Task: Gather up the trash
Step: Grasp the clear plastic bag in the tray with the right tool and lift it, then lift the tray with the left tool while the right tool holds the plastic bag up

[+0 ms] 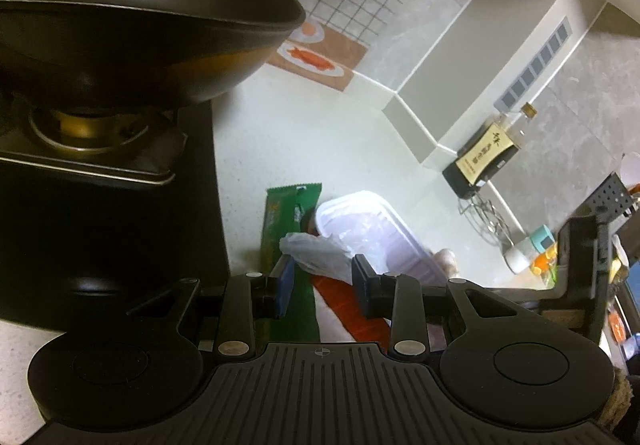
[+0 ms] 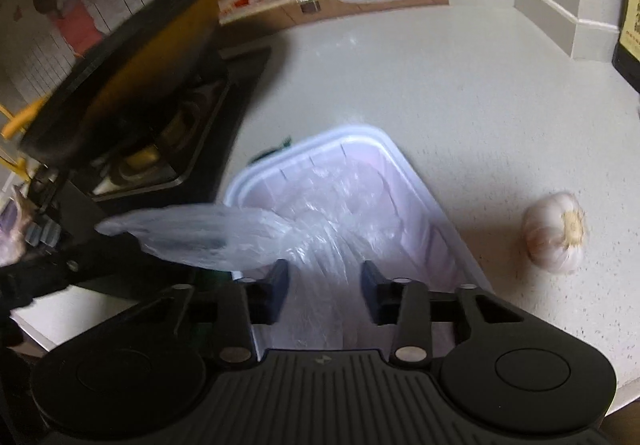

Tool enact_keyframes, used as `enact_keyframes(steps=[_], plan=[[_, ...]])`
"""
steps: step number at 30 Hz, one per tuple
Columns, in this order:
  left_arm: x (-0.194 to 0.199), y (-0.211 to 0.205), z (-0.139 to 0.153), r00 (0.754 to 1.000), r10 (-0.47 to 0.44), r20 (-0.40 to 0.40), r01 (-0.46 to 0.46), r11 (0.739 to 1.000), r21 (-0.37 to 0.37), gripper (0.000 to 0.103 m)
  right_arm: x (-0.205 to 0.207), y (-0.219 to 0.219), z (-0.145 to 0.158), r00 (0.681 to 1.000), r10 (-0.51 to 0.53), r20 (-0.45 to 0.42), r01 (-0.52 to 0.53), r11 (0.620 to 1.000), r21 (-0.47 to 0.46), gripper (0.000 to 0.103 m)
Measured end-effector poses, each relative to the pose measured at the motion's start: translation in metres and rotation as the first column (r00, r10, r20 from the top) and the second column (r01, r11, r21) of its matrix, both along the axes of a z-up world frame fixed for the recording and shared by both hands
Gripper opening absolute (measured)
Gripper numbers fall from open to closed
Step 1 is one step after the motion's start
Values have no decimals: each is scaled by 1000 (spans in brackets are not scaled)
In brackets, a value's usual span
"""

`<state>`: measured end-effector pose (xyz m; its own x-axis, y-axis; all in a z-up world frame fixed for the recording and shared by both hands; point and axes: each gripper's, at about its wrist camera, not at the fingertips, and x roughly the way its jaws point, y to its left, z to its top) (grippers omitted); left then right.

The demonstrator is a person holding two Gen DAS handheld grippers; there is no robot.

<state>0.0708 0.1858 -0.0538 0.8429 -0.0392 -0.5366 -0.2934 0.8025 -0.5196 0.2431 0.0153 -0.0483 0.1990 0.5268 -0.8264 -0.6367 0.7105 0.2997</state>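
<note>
A white plastic tray (image 1: 372, 229) lined with clear film lies on the pale counter; it also shows in the right wrist view (image 2: 352, 149). A crumpled clear plastic bag (image 1: 316, 251) lies at its near left edge, also in the right wrist view (image 2: 224, 235). A green wrapper (image 1: 282, 221) lies left of the tray, with a red and white wrapper (image 1: 348, 305) below the fingers. My left gripper (image 1: 322, 277) is open just above the bag and wrappers. My right gripper (image 2: 324, 283) is open over the tray's near end, with film between its fingers.
A black wok (image 1: 132, 21) sits on a gas stove (image 1: 100, 165) at the left. A garlic bulb (image 2: 556, 233) lies right of the tray. A dark sauce bottle (image 1: 484, 157), a wire rack (image 1: 486, 217) and small containers (image 1: 532, 249) stand by the wall ledge (image 1: 480, 57).
</note>
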Motion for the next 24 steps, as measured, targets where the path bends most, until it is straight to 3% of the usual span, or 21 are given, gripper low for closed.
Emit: enact_keyframes(steps=[2,4,7,13,18,21,24], plan=[[3,-1,0,1000,-12,-3,12,1000,0,36,-4,3,-5,1000,3,22,-3,1000,-20,30],[6,-3,0,1000,-25,-4,25,1000,3,36,-7,4,-6,999,11,31,-10,1000,-28,13],[8,-4,1,999,-38,0,38,999,6,36,-7,0,6,999,5,51,-5,1000,0,8],[13,-7,-2,999,-49,-5,49,999,-9,36,0,-22,61,989,-53,138,36,992,123,6],[22,-18,-2,996,-87,-6,87,996,-13,36,7,-47,108,957,-139,256,86,975,207,6],[26,-24,-2,994,-108,-11,108,994,-11,36,17,-64,116,927,-211,311,150,966,208,6],[29,-29,-4,992,-127,-21,127,992,-15,36,28,-80,106,905,-266,332,220,961,169,6]])
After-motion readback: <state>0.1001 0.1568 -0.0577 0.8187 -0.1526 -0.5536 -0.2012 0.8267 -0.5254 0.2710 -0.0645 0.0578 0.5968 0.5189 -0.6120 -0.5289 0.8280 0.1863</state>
